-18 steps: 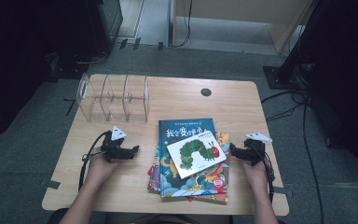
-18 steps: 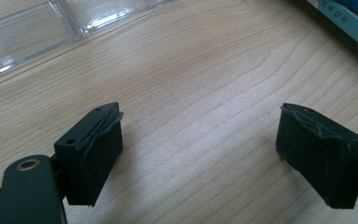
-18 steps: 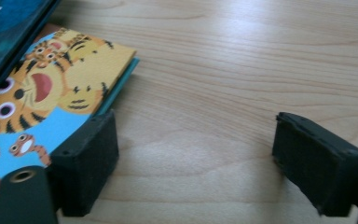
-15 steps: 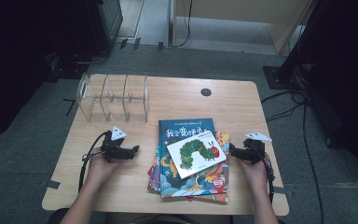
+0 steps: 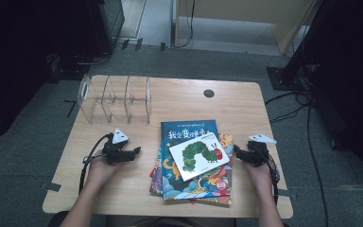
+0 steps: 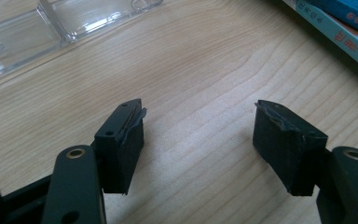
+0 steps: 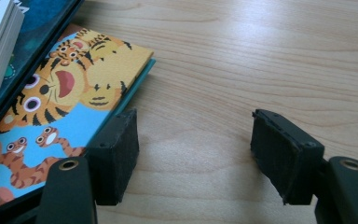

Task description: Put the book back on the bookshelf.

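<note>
Unmoved since earlier: left gripper (image 5: 135, 152) and right gripper (image 5: 237, 151), both spread wide and empty, flanking stacked colourful picture books (image 5: 194, 161) near wooden table's (image 5: 179, 97) front edge.

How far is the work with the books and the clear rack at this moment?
Nothing looks done: the clear rack is empty, and the books lie stacked on the table. Nothing is in hand: the left hand-held gripper and the right hand-held gripper are open beside the stack. Probably every book remains to be placed.
</note>
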{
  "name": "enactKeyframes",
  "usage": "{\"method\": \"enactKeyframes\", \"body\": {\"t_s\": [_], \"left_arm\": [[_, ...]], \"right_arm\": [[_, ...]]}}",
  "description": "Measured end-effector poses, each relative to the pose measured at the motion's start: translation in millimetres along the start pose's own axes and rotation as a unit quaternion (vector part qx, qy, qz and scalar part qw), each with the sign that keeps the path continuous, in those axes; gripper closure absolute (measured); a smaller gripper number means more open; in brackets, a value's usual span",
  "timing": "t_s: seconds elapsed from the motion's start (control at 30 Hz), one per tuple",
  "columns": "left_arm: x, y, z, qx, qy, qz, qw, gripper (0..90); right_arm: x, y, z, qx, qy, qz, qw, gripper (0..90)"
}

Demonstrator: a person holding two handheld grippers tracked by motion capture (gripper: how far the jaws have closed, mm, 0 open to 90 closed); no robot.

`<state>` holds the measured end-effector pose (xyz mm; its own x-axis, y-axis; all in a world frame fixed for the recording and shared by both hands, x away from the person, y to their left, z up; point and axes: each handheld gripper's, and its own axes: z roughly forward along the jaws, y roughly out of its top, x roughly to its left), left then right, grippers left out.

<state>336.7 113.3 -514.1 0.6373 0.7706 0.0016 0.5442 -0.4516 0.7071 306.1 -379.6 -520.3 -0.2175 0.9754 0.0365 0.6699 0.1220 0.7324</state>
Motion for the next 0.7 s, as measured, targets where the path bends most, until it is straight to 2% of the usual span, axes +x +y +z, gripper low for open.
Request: {"method": "enactKeyframes", "body": {"t_s": [0.13,0.17,0.2,0.27,0.37,0.43,0.53,0.63,0.67,0.7], "left_arm": [[0.5,1.4,-2.2,0.008,-0.001,-0.005,1.0000,40.5],[1.9,1.5,-3.1,0.009,-0.007,-0.009,0.9999,40.9],[4.0,2.3,-4.7,0.008,-0.023,-0.024,0.9994,42.4],[4.6,4.4,-8.1,-0.005,-0.035,-0.034,0.9988,46.7],[4.2,14.5,-9.6,0.018,-0.055,-0.028,0.9979,42.8],[1.4,17.2,-10.0,0.012,-0.054,-0.024,0.9982,41.9],[-3.9,21.9,-8.8,0.008,-0.064,-0.023,0.9977,41.5],[-7.4,24.4,-7.7,0.010,-0.063,-0.012,0.9979,45.1],[-9.2,25.9,-6.6,0.009,-0.066,-0.012,0.9977,45.1],[-11.0,28.2,-4.8,0.011,-0.075,-0.008,0.9971,49.6]], "right_arm": [[1.1,1.7,-0.7,0.003,0.009,0.007,0.9999,37.2],[1.1,2.8,-1.8,0.007,0.020,0.014,0.9997,40.2],[1.3,3.2,-2.5,0.009,0.024,0.017,0.9995,41.6],[2.6,4.4,-4.8,0.011,0.030,0.020,0.9993,41.7],[5.6,6.3,-9.4,0.009,0.030,0.016,0.9994,41.7],[7.0,6.9,-12.8,0.005,0.035,0.014,0.9993,41.9],[9.4,7.3,-17.6,0.003,0.044,0.019,0.9988,42.5],[10.0,6.6,-19.9,0.000,0.048,0.016,0.9987,44.6],[10.4,6.6,-20.9,-0.001,0.048,0.015,0.9987,45.3],[10.7,7.0,-22.9,-0.008,0.052,0.015,0.9985,45.8]]}}
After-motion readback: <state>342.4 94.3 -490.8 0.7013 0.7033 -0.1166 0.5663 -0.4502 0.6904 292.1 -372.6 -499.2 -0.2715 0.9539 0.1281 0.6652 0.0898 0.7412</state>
